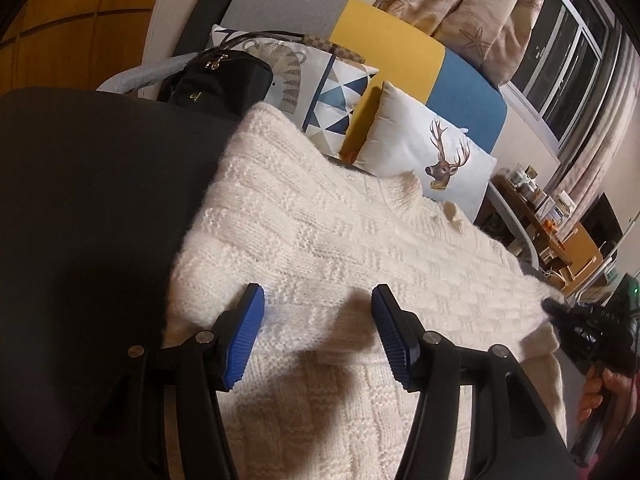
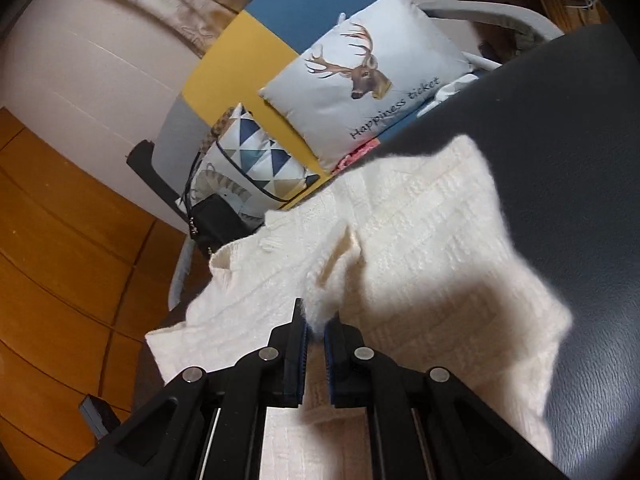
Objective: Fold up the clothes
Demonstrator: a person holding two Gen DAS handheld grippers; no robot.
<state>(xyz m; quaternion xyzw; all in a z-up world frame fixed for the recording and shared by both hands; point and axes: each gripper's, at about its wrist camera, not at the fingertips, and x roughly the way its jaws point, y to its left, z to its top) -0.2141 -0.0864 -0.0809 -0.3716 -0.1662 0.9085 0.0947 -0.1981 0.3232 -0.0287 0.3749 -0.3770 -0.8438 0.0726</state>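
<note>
Dark table bears cream sweater, right tool pinching.

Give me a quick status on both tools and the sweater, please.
Left tool open above cream knitted sweater. Right tool shut on a sweater fold. Nothing in the way.

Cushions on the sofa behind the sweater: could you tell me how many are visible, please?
3: the deer cushion on the blue section, the triangle cushion on the yellow, the striped-animal cushion behind the black bag. More may be hidden.
</note>
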